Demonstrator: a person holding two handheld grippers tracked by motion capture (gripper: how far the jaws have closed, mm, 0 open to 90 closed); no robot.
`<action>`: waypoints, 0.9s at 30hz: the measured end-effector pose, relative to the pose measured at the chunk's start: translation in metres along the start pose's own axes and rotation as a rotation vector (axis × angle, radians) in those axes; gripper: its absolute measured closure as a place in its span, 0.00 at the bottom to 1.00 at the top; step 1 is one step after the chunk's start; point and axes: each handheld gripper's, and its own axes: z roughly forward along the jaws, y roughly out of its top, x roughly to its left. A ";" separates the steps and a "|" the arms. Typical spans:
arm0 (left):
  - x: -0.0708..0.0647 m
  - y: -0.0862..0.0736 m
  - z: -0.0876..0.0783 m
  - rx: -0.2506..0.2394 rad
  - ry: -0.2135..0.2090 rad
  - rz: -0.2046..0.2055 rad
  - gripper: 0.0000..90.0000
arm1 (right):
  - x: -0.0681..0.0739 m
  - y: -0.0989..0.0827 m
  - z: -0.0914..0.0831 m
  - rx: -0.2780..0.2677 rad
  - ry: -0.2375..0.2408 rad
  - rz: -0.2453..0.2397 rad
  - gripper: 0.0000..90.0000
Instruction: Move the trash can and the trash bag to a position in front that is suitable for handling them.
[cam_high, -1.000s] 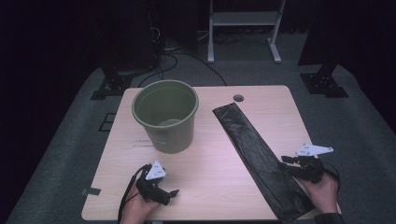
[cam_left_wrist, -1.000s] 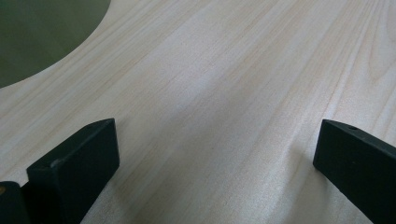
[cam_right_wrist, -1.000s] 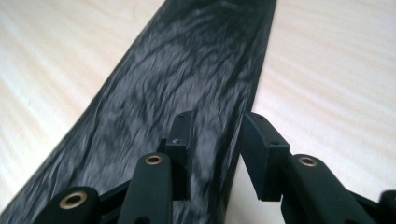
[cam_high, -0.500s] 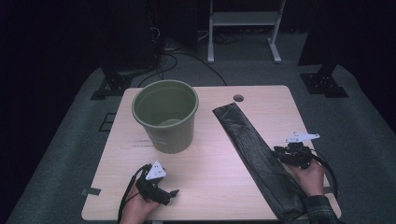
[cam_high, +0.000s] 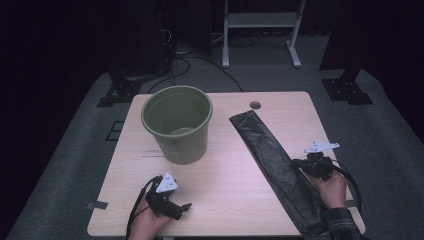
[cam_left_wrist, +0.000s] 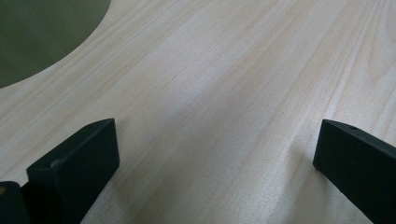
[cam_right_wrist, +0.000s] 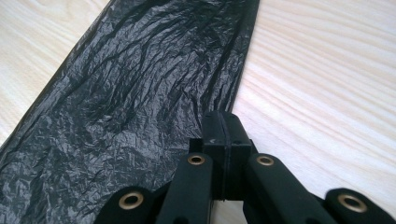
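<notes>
1. A long black plastic bag (cam_high: 272, 157) lies flat on the light wooden bench (cam_high: 235, 200). It runs slantwise from near the middle of the far edge to the near right corner.
2. The right gripper (cam_high: 301, 165) sits at the bag's right edge. Its fingers (cam_right_wrist: 223, 133) have just been closing and are now pressed together, pinching the edge of the bag.
3. The left gripper (cam_high: 186, 207) rests low over the bare bench near the front edge, well apart from the bag. Its fingers (cam_left_wrist: 79, 163) are wide apart with nothing between them.
4. A green bucket (cam_high: 177, 125) stands upright on the bench, left of the bag.
5. A pale label (cam_high: 171, 150) is on the bucket's side, but its writing is too small to read.
</notes>
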 end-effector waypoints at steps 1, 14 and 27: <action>0.000 0.000 0.000 0.000 0.000 0.000 0.00 | -0.002 -0.001 -0.002 -0.003 -0.015 0.004 1.00; 0.000 0.000 0.000 0.000 0.000 0.000 0.00 | -0.019 -0.013 -0.017 -0.024 -0.085 0.068 0.68; 0.001 0.004 -0.003 0.000 -0.024 -0.039 0.00 | -0.005 -0.007 -0.013 -0.015 -0.026 0.048 0.06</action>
